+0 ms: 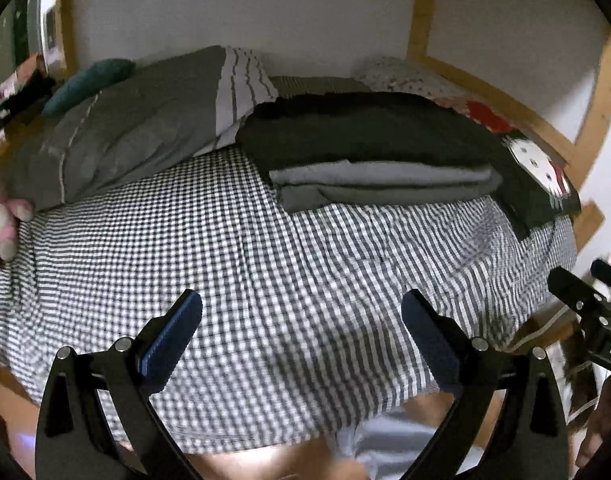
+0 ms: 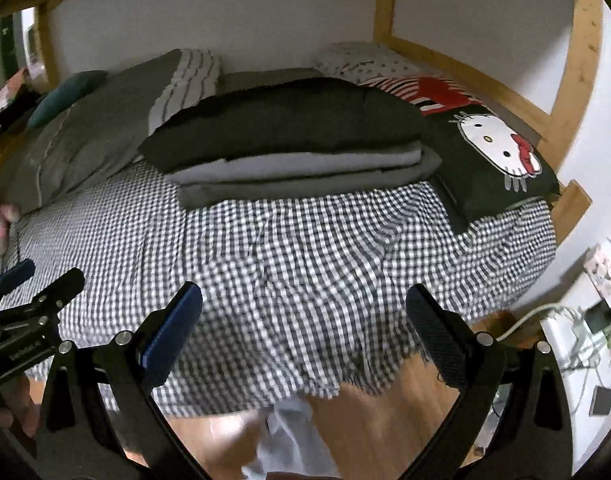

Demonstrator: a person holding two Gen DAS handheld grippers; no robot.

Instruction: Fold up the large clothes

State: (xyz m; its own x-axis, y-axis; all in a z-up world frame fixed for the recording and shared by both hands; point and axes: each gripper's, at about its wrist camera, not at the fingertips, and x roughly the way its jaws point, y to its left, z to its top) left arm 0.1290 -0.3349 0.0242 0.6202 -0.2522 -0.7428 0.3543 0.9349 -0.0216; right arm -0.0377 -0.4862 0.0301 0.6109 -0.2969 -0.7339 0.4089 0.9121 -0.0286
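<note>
Folded stack of clothes (image 2: 297,160) sits at frame centre on the bed (image 2: 305,264): dark garment on top, pale grey and darker grey layers beneath, edges roughly squared. Judged done for those pieces. A pale garment (image 2: 289,436) hangs low at bottom centre, off the bed, unfolded; likely next, though blurred. Left gripper (image 1: 301,344) and right gripper (image 2: 305,340) both hover with fingers apart, holding nothing. Cartoon-cat pillow (image 2: 497,152) right of the stack, grey pillow (image 1: 125,128) upper left.
</note>
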